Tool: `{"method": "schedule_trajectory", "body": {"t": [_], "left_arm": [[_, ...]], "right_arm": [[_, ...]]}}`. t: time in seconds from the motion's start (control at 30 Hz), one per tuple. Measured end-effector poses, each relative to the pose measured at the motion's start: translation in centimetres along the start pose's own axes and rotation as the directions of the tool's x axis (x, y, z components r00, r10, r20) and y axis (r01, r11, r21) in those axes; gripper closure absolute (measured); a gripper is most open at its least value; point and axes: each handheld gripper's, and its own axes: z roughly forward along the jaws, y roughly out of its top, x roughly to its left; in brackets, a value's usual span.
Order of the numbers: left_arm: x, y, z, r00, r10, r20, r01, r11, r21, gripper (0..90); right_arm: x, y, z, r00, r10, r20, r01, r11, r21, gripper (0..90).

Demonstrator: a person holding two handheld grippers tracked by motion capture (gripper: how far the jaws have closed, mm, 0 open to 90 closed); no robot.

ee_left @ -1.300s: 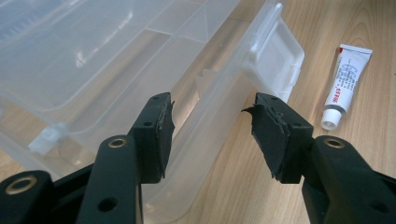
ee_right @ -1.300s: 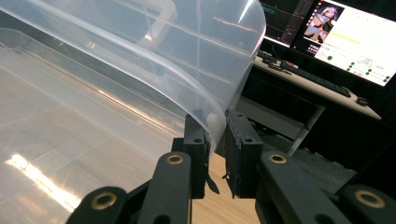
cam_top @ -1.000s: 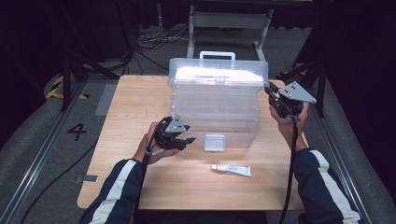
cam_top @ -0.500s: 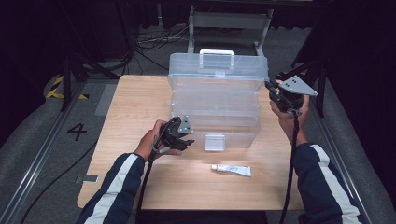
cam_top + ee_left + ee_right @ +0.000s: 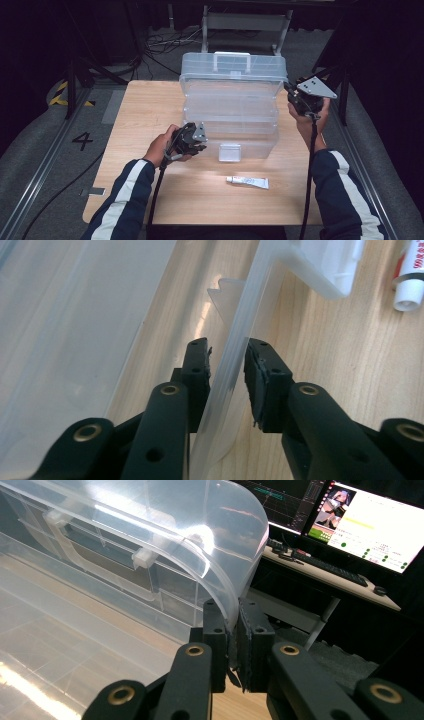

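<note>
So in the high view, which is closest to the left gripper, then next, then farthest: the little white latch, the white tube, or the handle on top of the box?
From the left gripper:
1. Small white latch on the clear plastic box's front, just to its right.
2. White tube, lying on the wooden table nearer the person.
3. Clear carry handle on the box's top, at the far side.

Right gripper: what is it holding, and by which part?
The right gripper is shut on the clear box, gripping the thin curved edge of its lid at the box's right end.
</note>
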Motion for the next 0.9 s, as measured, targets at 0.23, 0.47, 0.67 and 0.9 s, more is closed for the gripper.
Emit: {"method": "schedule_trajectory", "body": {"t": [0.23,0.47,0.67,0.9], "left_arm": [[0.2,-0.3,-0.2,0.9993,0.009,0.037,-0.009,1.0,-0.002,76.3],[-0.4,-1.1,-0.8,0.9989,0.006,0.047,-0.005,0.9998,-0.022,77.3],[-0.3,-1.5,-1.1,0.9981,0.003,0.062,-0.001,0.9995,-0.032,77.9],[-0.1,-1.7,-1.1,0.9971,0.011,0.075,-0.008,0.9991,-0.042,78.7]], "right_arm": [[0.0,0.2,0.3,1.0,0.003,0.003,-0.003,1.0,0.007,84.6],[0.5,0.4,-0.4,0.9999,-0.002,-0.011,0.002,1.0,0.012,84.6],[0.7,0.7,-0.4,0.9998,-0.001,-0.02,0.001,1.0,0.022,84.5],[0.3,1.2,0.5,0.9995,0.025,-0.018,-0.025,0.999,0.025,85.0]]}}
